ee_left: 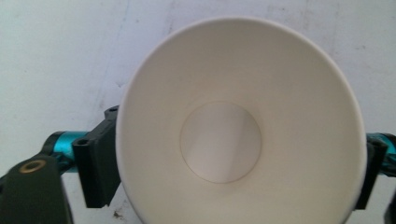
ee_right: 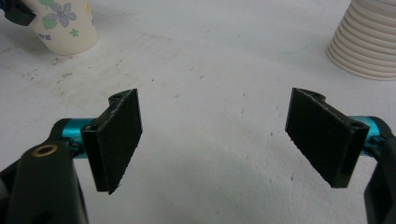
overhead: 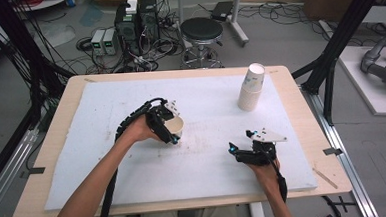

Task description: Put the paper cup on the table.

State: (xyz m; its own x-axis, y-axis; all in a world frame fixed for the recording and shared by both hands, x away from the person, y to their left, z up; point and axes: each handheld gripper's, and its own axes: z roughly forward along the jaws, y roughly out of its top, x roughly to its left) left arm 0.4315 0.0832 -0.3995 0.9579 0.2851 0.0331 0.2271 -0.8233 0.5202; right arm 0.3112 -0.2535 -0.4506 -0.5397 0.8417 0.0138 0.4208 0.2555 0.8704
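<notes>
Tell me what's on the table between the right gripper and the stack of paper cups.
Nothing: in the right gripper view, bare white board runs from the right gripper to the stack of paper cups. The high view shows the same.

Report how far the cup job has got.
Done: one paper cup stands upright on the white board, apart from the upside-down cup stack. In hand: the left hand-held gripper sits around that cup, jaws either side, apparently letting go. Left: the right hand-held gripper waits open and empty; the stack is untouched.
</notes>
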